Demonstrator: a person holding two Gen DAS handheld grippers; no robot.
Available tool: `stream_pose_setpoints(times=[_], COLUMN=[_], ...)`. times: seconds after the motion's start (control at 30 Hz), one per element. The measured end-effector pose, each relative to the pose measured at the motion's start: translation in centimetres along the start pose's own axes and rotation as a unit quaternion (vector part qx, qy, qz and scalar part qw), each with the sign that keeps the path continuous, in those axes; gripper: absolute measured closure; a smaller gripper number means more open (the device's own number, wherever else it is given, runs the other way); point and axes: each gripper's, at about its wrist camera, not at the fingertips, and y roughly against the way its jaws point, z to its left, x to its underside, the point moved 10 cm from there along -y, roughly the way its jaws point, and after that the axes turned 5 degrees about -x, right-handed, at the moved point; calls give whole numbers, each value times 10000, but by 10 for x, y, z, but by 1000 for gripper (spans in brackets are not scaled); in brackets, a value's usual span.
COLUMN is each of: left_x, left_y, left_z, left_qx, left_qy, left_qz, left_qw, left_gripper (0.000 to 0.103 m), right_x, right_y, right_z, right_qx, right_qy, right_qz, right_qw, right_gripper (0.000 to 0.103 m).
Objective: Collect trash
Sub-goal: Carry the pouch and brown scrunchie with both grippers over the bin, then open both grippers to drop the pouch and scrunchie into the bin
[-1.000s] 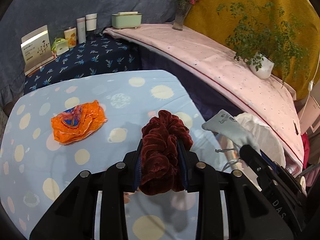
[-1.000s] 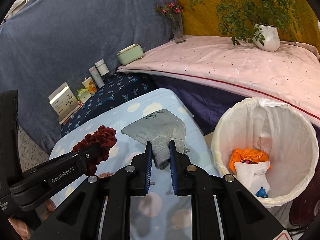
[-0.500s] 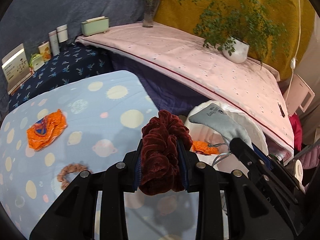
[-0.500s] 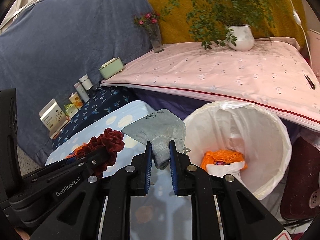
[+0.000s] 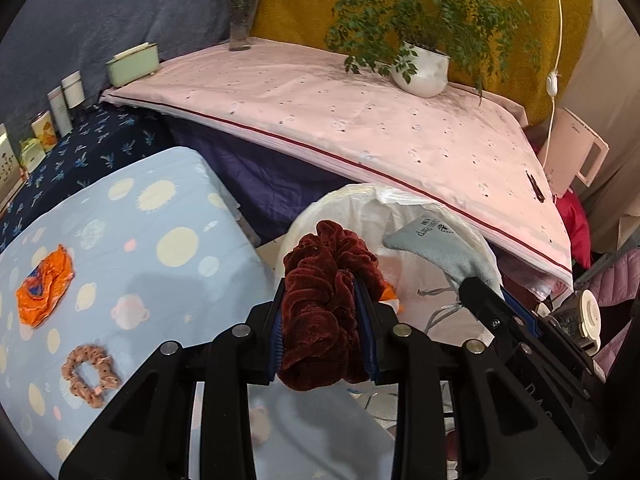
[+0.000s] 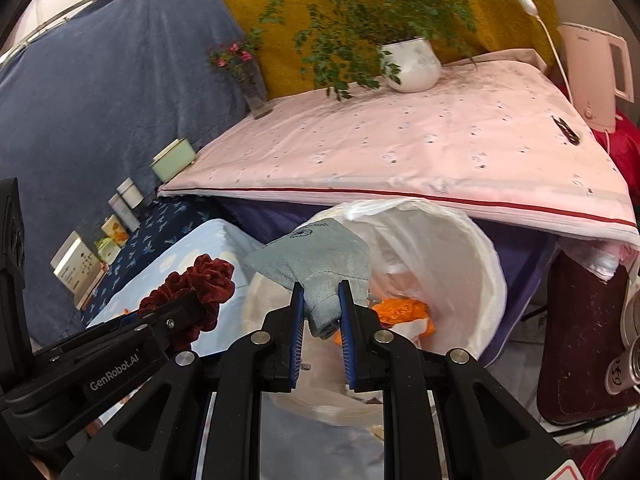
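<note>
Lower centre of the left wrist view: left gripper, jaws clamped on a dark red velvet scrunchie; lower centre of the right wrist view: right gripper, jaws clamped on a grey soft cloth pouch; beyond both, mid-frame: white-lined round trash bin holding orange wrappers; left of the left wrist view: orange crumpled wrapper and pink dotted scrunchie on a blue spotted tablecloth

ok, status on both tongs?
Left tongs shut on dark red velvet scrunchie. Right tongs shut on grey cloth pouch. White-lined bin ahead, unobstructed.
</note>
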Motion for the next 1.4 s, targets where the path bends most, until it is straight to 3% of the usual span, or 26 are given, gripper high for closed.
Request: stream_pose_setpoints(times=[0.2, 0.3, 0.33, 1.1, 1.27, 1.33, 1.4], left_x=[-6, -9, -10, 5, 8, 10, 12], left_y=[-11, -14, -15, -21, -23, -24, -23], left_z=[-26, -33, -34, 12, 22, 27, 33], left_qx=[181, 145, 126, -132, -199, -240, -304], left_qy=[-90, -120, -114, 261, 338, 392, 454], left_qz=[12, -27, -47, 90, 122, 136, 125], left_qw=[9998, 9998, 9998, 9995, 9992, 9989, 9984], left_gripper=[68, 47, 45, 44, 44, 39, 36], right_x=[-2, -4, -4, 6, 6, 6, 6], right_y=[4, 5, 5, -18, -24, -25, -26], right_z=[-25, -32, -34, -20, -15, -13, -11], right_qx=[155, 203, 211, 162, 180, 183, 186], right_qy=[-150, -193, -202, -92, -54, -50, -35], right_qz=[-47, -64, -66, 147, 153, 146, 128], right_qw=[9998, 9996, 9996, 9997, 9997, 9997, 9997], right_gripper=[87, 87, 87, 85, 79, 70, 69])
